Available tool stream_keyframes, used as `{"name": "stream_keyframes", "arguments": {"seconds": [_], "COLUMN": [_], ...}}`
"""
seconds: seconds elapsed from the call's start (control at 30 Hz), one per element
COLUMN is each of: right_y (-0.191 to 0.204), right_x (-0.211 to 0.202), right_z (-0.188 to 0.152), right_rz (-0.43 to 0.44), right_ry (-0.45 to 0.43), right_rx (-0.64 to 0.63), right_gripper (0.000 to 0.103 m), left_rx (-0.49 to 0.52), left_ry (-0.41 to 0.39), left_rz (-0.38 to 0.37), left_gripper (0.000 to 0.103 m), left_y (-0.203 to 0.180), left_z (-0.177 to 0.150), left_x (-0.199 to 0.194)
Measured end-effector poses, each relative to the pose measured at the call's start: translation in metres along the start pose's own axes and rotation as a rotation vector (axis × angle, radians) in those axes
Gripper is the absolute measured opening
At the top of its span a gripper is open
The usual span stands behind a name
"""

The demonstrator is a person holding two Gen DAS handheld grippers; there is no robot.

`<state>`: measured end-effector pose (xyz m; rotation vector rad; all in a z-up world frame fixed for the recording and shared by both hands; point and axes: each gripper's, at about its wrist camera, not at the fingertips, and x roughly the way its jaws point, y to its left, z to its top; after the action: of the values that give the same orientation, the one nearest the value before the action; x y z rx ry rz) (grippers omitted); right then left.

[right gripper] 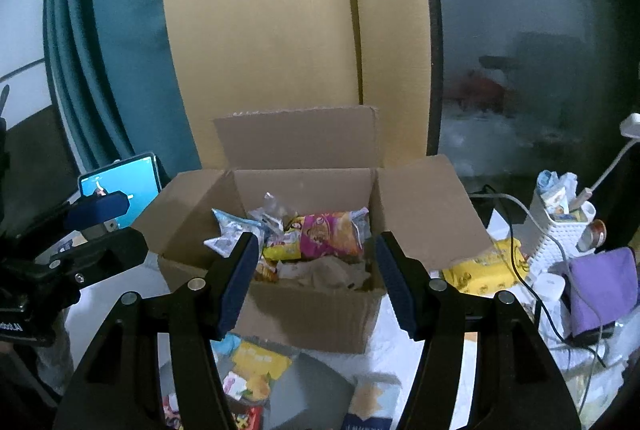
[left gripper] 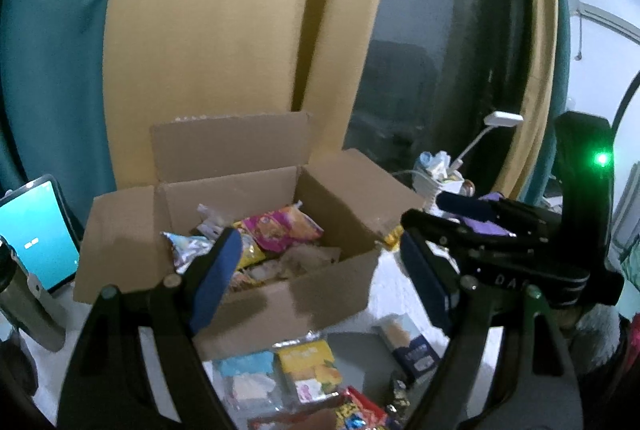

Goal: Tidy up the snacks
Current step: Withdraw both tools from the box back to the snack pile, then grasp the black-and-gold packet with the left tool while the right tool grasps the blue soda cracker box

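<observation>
you're maybe halfway, i'd guess. nearest you, loose snacks lie on the desk [left gripper: 404,294] in front of the box: a yellow packet [left gripper: 310,366], a light blue packet [left gripper: 248,374], a blue-and-white carton [left gripper: 412,344] and a red wrapper [left gripper: 360,412] at the edge. both tools hover above them, aimed at the box, with nothing held. your left gripper [left gripper: 320,280] has its jaws wide apart, and so does your right gripper [right gripper: 314,280]. further back, the cardboard box [right gripper: 304,310] already holds a pink-orange bag [right gripper: 326,234], a silver pouch [right gripper: 234,230] and more.
</observation>
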<state>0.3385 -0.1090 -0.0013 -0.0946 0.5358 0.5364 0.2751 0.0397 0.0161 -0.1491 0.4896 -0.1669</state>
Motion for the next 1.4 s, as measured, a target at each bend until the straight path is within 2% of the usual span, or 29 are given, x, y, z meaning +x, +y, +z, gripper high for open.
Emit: {"name": "stream_keyframes", "arguments": {"seconds": [0.33,0.6,0.83,1.2,1.27,1.37,1.4], "right_y": [-0.005,-0.017,-0.034,-0.062,-0.066,-0.072,-0.075], "right_x": [-0.030,-0.038,-0.036,-0.028,-0.025,-0.020,-0.018], "right_z": [-0.029,-0.064,-0.096,-0.141,-0.150,-0.160,-0.164], "right_rz": [-0.012,-0.023,-0.029,-0.045,-0.045,-0.052,-0.053], "right_ry": [0.002,0.039,0.081,0.143,0.158,0.182,0.192], "right_rx": [0.011,0.035,0.068,0.130,0.141,0.153,0.160], "right_gripper": [0.064,0.064,0.064,0.064,0.064,0.064,0.064], "left_rx": [0.044,0.058,0.079,0.127,0.129,0.134,0.134], "left_ry": [0.021,0.090,0.193,0.342,0.366,0.404,0.417], "left_rz": [-0.034,-0.060,-0.052,-0.134,-0.130,-0.167,-0.183], "left_gripper": [0.083,0.083,0.083,0.082,0.082,0.081,0.074], "left_y": [-0.030,-0.052,-0.065,-0.089,-0.093,-0.097,-0.097], "left_z": [-0.029,-0.062,-0.094,-0.145,-0.154,-0.167,-0.170], "left_x": [-0.014,0.000,0.024,0.061,0.068,0.077,0.079]}}
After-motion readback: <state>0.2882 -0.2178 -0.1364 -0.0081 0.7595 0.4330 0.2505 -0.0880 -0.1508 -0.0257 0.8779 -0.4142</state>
